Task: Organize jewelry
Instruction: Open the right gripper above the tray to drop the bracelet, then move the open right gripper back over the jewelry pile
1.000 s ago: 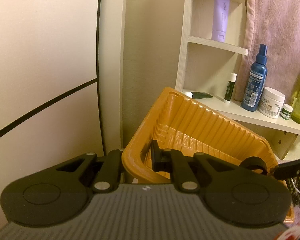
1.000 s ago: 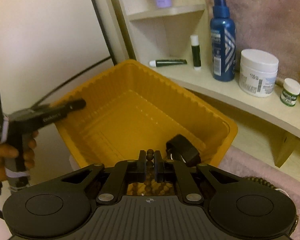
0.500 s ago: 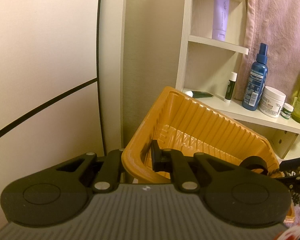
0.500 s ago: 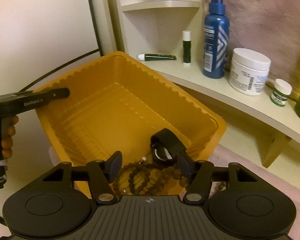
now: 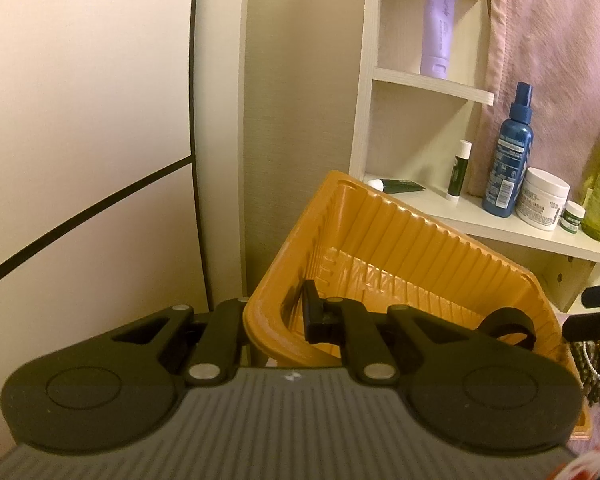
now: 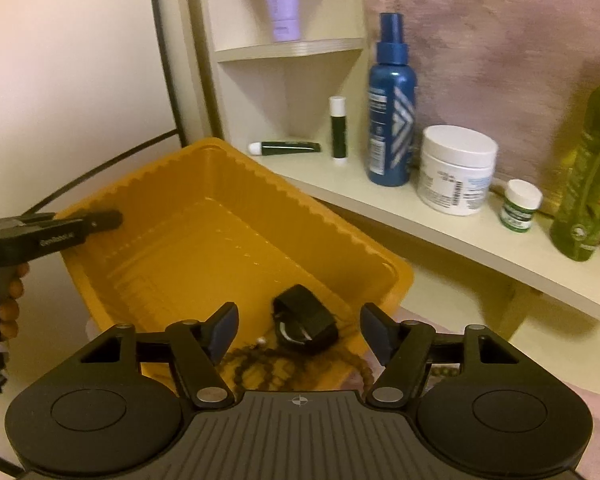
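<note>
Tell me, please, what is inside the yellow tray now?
Inside the yellow tray lie a black strap and brown beads. The right gripper covers part of the beads.

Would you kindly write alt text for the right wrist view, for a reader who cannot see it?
The open right gripper hovers over a ribbed yellow plastic tray holding a brown beaded necklace and a black strap watch. The left gripper grips the tray's left rim; toiletries line a white shelf behind.
</note>
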Demonstrator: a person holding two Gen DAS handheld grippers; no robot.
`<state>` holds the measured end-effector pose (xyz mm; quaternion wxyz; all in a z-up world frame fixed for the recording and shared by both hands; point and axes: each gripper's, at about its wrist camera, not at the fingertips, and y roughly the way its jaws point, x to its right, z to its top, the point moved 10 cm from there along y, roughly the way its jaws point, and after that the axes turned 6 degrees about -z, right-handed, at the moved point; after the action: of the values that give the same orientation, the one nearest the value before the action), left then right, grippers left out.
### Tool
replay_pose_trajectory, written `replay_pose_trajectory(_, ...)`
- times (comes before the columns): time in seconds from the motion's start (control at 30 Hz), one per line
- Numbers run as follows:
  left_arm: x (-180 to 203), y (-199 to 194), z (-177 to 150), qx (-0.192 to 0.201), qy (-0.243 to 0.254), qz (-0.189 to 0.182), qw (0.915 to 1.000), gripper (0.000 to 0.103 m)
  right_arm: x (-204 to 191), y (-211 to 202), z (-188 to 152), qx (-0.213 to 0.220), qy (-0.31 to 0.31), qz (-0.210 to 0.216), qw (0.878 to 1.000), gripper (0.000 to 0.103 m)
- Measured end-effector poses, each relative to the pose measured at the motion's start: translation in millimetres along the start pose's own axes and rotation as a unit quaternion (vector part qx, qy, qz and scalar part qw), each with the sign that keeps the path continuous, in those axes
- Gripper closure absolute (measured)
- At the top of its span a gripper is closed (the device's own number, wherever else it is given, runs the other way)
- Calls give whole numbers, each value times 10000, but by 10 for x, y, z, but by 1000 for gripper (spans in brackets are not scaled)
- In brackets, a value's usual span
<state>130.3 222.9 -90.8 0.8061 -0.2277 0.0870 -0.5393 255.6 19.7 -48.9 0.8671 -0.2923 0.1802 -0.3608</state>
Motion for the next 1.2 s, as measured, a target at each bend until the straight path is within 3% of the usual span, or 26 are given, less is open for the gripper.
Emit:
replay_pose_trajectory(0.83,36,-2,22,-116,418,-91,9990,93,952,-486,-522,-173,614,-925,9937,34)
replay_pose_trajectory(1.2,44,-17,28,-85,427,-95,9990,93,1454,-816,-888,-278,1014,-1386,9848,35)
